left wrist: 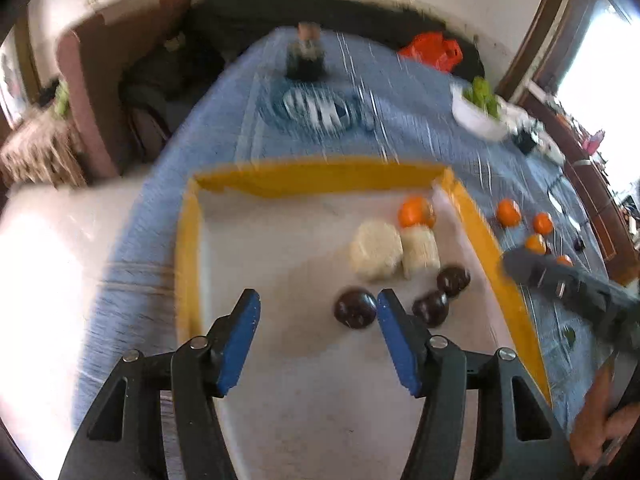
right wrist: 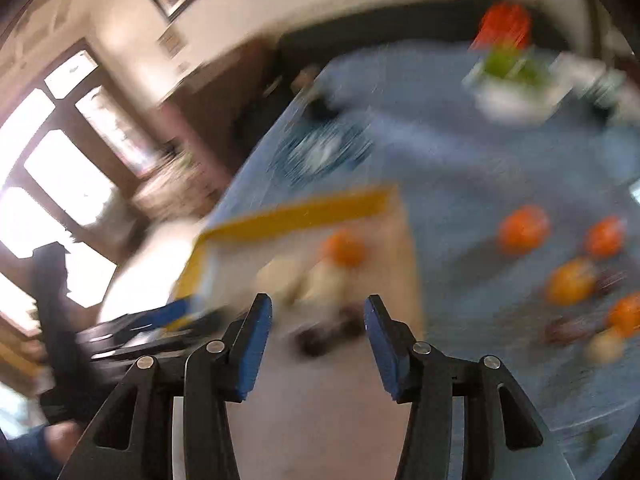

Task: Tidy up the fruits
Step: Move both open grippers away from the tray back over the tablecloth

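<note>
Jaws stood apart on our left gripper [left wrist: 318, 310] and right gripper [right wrist: 318, 316], above the yellow-rimmed tray [left wrist: 486, 236] holding round dark plums [left wrist: 355, 307].

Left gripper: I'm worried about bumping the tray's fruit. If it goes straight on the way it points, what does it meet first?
Probably the nearest dark fruit, just inside the right finger of the open left gripper. Depth is unclear; left of it only the bare tray floor lies ahead.

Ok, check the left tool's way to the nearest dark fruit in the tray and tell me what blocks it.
Nothing visible blocks it. The left tool is open and empty, and the dark fruit lies on the tray floor beside its right fingertip.
</note>
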Motion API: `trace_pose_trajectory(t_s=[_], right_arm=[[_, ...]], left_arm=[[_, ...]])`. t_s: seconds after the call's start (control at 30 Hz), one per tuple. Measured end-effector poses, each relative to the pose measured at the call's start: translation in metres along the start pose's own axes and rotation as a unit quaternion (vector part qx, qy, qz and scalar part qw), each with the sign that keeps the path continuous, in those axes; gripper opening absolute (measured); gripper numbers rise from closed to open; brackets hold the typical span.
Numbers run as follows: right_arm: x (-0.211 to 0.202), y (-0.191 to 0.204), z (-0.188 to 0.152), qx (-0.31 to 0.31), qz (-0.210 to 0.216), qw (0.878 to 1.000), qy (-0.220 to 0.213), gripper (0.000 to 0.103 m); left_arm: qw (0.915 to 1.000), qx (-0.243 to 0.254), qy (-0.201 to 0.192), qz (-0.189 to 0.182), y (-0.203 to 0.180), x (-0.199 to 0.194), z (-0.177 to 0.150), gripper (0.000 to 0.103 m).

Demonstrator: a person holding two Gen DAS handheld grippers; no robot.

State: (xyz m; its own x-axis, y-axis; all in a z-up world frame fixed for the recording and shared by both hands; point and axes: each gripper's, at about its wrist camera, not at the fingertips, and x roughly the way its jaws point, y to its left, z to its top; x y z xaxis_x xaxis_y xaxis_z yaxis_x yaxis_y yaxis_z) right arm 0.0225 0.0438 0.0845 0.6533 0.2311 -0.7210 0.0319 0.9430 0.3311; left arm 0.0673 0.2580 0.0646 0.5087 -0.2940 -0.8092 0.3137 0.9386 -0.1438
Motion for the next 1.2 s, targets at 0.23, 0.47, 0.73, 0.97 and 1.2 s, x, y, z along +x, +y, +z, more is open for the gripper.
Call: trace_pose_trajectory(t_s=[0.23, 0.47, 0.73, 0.97, 1.2], right_arm=[[-0.007, -0.003, -0.011, -0.116, -0.238, 0.960, -0.090, 0.052], [0.028, 0.008, -0.035, -0.177, -0.282, 0.940, -0.081, 0.050], [0.038, 0.005, -0.036, -0.157, -0.282, 0.944, -0.067, 0.049], [0.013, 0.004, -0.033, -0.140, -0.270, 0.948, -0.096, 0.049], [-0.068, -0.030, -0.040, -0.070, -0.286, 0.945, -0.139, 0.048]], left_arm=[[0.9710, -0.032, -0.108, 0.211, 0.042, -0.033, -0.004, 0.061], [0.9695, -0.089, -0.043, 0.224, 0.071, 0.005, -0.027, 0.060], [0.9664, -0.096, -0.058, 0.231, 0.067, 0.008, -0.023, 0.060], [0.9705, -0.095, -0.054, 0.215, 0.066, 0.001, -0.021, 0.052], [0.9784, -0.075, -0.110, 0.158, 0.017, -0.046, -0.007, 0.052]])
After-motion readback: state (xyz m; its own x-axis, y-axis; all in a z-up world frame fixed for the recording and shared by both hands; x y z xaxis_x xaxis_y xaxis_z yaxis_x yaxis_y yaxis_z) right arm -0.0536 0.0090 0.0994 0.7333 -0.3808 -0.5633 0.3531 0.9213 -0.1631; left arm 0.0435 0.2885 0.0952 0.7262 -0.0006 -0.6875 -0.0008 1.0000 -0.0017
